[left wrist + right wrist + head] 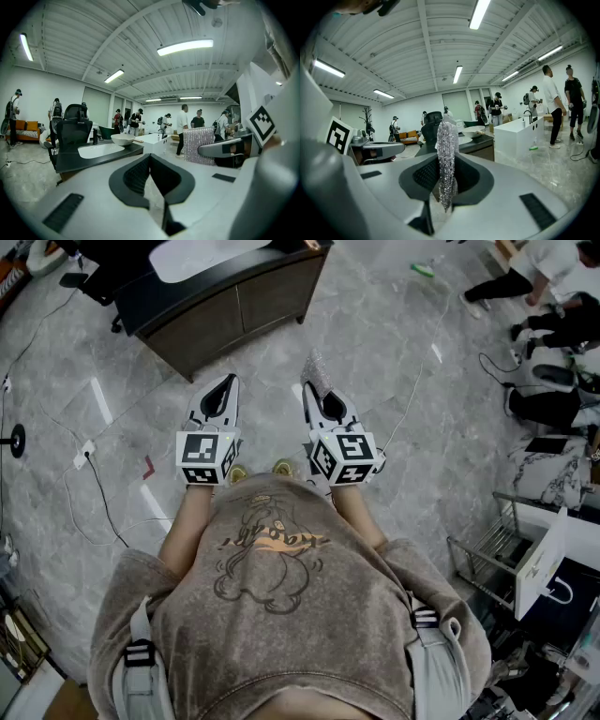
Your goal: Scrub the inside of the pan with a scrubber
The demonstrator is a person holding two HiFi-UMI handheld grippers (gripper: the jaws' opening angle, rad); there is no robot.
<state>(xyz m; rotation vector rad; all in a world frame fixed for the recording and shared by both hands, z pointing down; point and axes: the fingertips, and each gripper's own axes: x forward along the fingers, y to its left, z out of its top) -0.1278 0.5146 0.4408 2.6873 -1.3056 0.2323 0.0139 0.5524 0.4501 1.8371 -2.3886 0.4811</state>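
Note:
I stand on the floor a few steps from a dark counter (220, 296) and hold both grippers in front of my body. My right gripper (322, 395) is shut on a silvery, glittering scrubber (316, 369), which stands upright between the pads (446, 154). With its jaws pressed together and nothing between them, my left gripper (225, 386) is shut. A white pan (123, 138) with a wooden handle rests on the counter beside a white sink (101, 150). The right gripper view shows the pan (474, 131) behind the scrubber. Neither gripper is near the pan.
A black office chair (75, 126) stands behind the counter, and a white island (518, 136) with a tap is to the right. Cables (98, 488) trail over the grey marble floor. Several people stand around the room. A wire rack (483, 559) is at my right.

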